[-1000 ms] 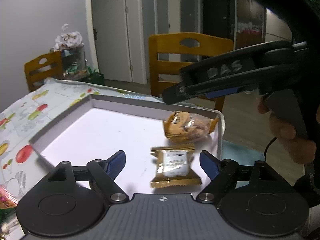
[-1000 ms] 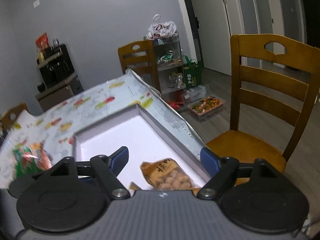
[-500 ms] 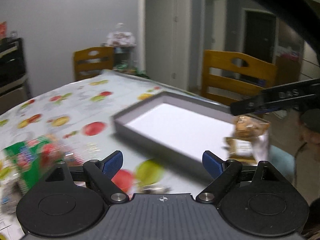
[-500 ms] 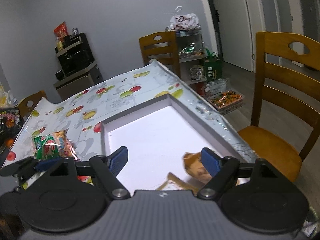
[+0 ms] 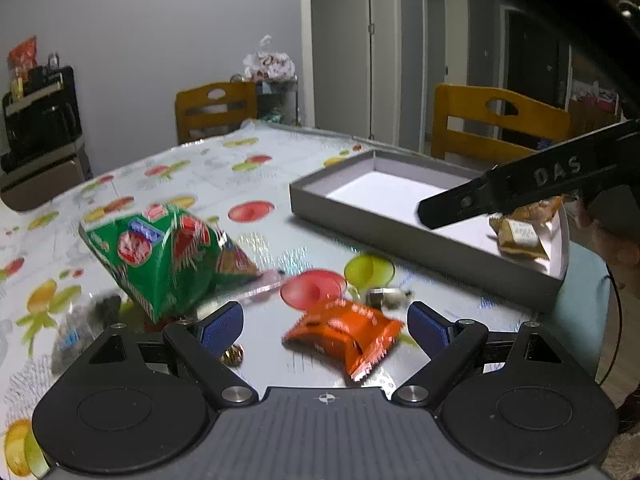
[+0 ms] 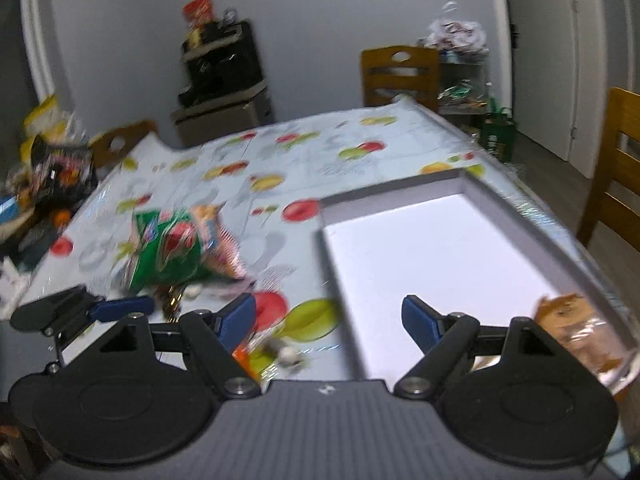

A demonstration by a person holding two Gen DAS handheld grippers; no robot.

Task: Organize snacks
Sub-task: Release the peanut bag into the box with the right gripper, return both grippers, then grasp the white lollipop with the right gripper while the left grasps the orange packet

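A grey box [image 5: 420, 236] with a white floor lies on the fruit-print tablecloth and holds two tan snack packets [image 5: 520, 232] at its near right end; one shows in the right wrist view [image 6: 576, 332]. My left gripper [image 5: 325, 326] is open and empty, low over an orange packet [image 5: 348, 332] that lies between its fingers. A green snack bag [image 5: 160, 252] lies to its left. My right gripper [image 6: 329, 318] is open and empty over the box's [image 6: 332, 264] left wall. The green bag [image 6: 172, 248] lies ahead left of it.
Small wrapped candies [image 5: 388, 296] lie beside the orange packet, and a dark packet [image 5: 80, 324] lies at the left. Wooden chairs [image 5: 496, 124] stand around the table. A heap of snack bags [image 6: 52, 176] sits at the table's far left end.
Both grippers have swung left, away from the box. The left one now hangs over the loose snacks on the tablecloth, with the orange packet between its fingers. Both stay open.
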